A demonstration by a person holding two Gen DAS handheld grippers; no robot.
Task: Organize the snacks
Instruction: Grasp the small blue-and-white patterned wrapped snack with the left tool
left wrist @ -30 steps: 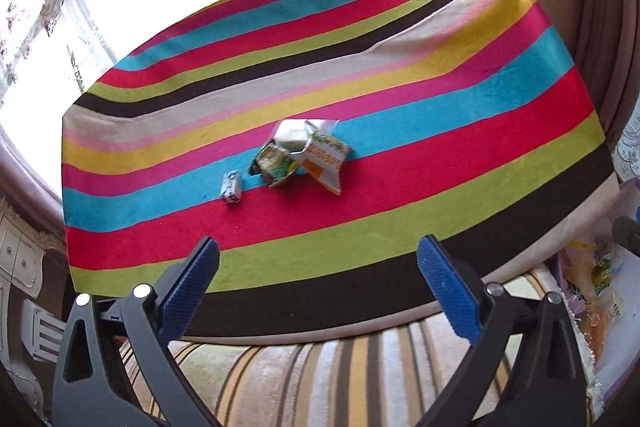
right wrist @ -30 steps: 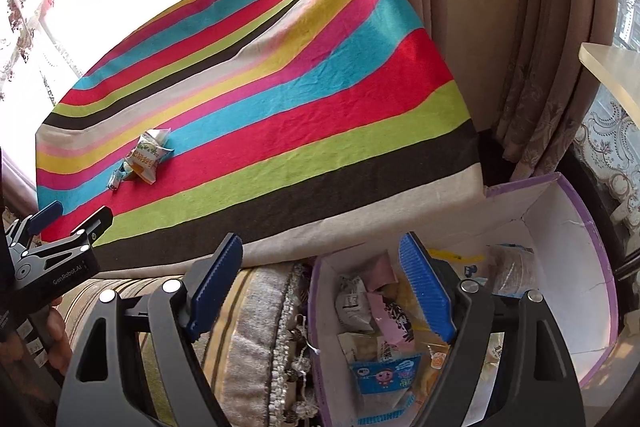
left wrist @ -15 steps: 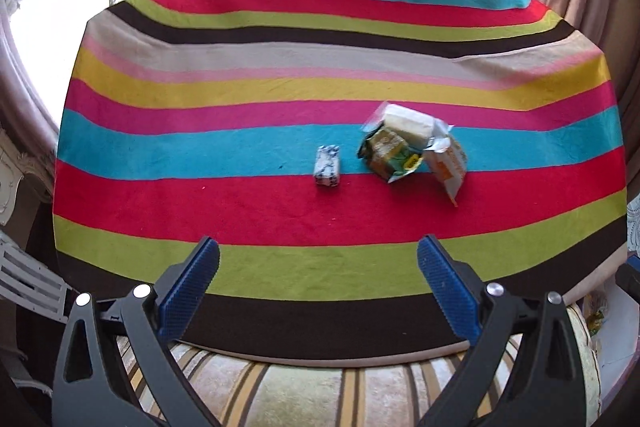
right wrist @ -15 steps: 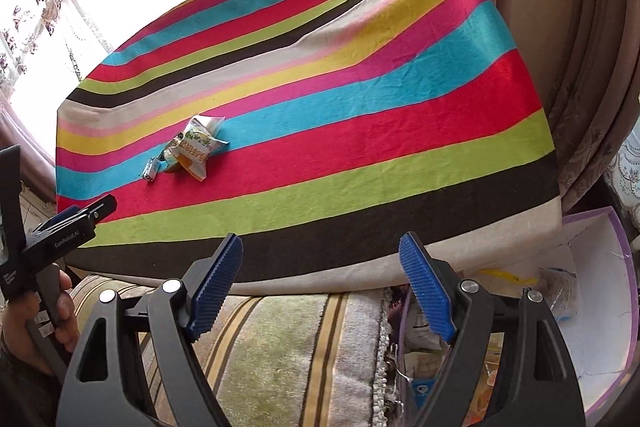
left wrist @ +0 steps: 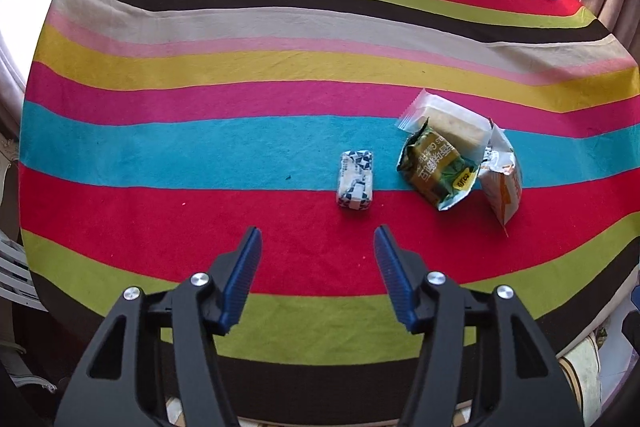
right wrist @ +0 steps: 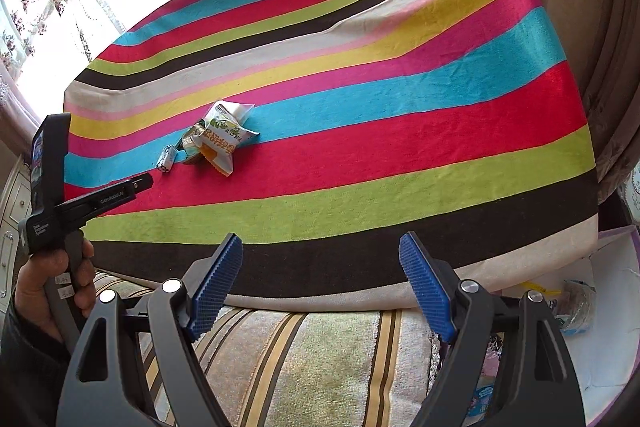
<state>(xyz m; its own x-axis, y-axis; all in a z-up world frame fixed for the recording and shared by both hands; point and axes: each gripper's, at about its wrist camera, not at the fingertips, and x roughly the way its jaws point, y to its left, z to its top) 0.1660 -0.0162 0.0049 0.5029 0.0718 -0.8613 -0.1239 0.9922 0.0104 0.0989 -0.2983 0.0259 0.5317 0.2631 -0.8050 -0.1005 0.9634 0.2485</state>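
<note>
Small pillow-shaped snack packet (left wrist: 356, 180) in crinkly blue-and-white wrap lies on the striped cloth tabletop (left wrist: 200, 147), long axis pointing away from the left hand-held gripper (left wrist: 318, 247), whose ribbed blue jaws are closing on nothing. Right hand-held gripper (right wrist: 320, 259) is spread, empty.

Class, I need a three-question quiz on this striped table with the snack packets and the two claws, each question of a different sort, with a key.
1. True or false: the small blue-and-white packet touches the green packet.
2. Which packet lies on top of the green one? A) clear-wrapped pale bar B) orange-and-white packet C) blue-and-white packet
3. Fill in: the left claw, now closing, has ____ between its pads.

Key:
1. False; red and blue cloth shows between them.
2. A
3. nothing
</note>
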